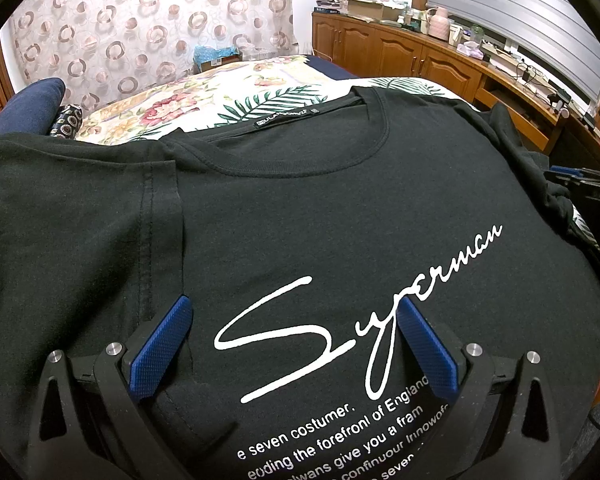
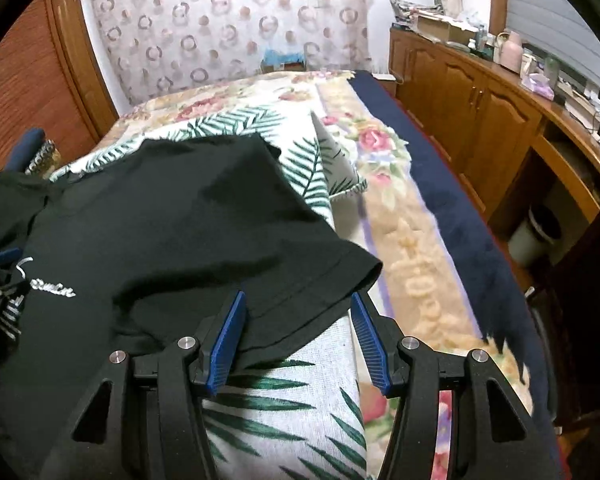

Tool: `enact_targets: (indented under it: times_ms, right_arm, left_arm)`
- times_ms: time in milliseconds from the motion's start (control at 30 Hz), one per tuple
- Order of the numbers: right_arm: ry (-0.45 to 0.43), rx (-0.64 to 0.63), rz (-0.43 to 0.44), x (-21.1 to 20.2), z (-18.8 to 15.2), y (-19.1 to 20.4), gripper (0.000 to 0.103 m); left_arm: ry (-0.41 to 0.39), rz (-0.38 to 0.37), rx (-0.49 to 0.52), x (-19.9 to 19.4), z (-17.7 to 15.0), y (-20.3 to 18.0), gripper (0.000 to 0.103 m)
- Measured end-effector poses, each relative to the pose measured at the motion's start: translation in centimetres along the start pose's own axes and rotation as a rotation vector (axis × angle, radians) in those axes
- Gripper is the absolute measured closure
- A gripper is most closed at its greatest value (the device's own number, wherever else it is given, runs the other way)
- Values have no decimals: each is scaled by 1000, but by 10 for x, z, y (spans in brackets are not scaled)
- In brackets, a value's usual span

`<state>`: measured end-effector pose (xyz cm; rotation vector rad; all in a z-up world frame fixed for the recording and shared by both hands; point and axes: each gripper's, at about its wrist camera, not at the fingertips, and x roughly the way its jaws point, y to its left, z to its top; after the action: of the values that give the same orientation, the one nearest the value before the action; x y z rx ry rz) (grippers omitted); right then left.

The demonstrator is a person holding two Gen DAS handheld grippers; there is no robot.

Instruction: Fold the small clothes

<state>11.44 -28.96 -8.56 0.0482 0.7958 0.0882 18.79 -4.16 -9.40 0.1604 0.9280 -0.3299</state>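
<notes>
Two views are given of one black shirt [image 1: 300, 208] spread front-up on a bed [image 2: 412, 248]. In the left wrist view the collar [image 1: 300, 148], its label and the white script print [image 1: 340, 320] are seen, with smaller lines of print below; the left tongs [image 1: 296, 344] are held wide open above the chest, nothing between the pads, and whether they touch the cloth cannot be told. At the right edge of that view only a dark part of the right tool is made out. In the right wrist view the right sleeve [image 2: 300, 264] is shown, laid out over a leaf-print cloth [image 2: 284, 412] that lies on a floral blanket [image 2: 384, 148]. The right tongs [image 2: 298, 344] are seen open, the sleeve hem lying between the blue pads [image 2: 226, 344] but not pressed by them. Wooden cabinets [image 2: 480, 120] and a circle-patterned curtain [image 2: 228, 20] are seen in both views.
</notes>
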Motion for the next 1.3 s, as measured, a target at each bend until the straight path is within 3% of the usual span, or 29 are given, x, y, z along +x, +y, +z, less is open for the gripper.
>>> enact_targets:
  times_ms: [133, 200, 233, 300, 533, 667, 867, 933, 1067, 1300]
  right_arm:
    - [-18, -29, -21, 10, 17, 3, 58]
    - [-31, -43, -43, 6, 20, -1, 76]
    - [-37, -54, -47, 5, 21, -2, 94]
    - [-38, -67, -32, 5, 19, 0, 98]
    - [-125, -150, 70, -20, 34, 34, 99]
    - [-182, -236, 179, -31, 55, 83, 99]
    - [-195, -333, 338, -20, 76, 158, 99]
    - [-187, -346, 346, -13, 80, 172, 97]
    - [-155, -359, 328, 1, 86, 177, 79]
    - [-155, -318, 267, -21, 78, 142, 77]
  left_arm:
    - [0, 0, 0, 0, 0, 0, 1]
    - [0, 0, 0, 0, 0, 0, 1]
    - [0, 2, 0, 0, 0, 0, 0]
    - [-2, 6, -3, -1, 1, 1, 0]
    - [-68, 23, -13, -18, -2, 6, 1]
    - [-115, 40, -34, -37, -2, 12, 1]
    - [-171, 55, -105, -61, -6, 32, 1]
    - [-175, 61, -115, -64, -8, 35, 1]
    - [-176, 64, -124, -64, -11, 37, 1]
    - [-180, 45, -115, -61, -12, 30, 1]
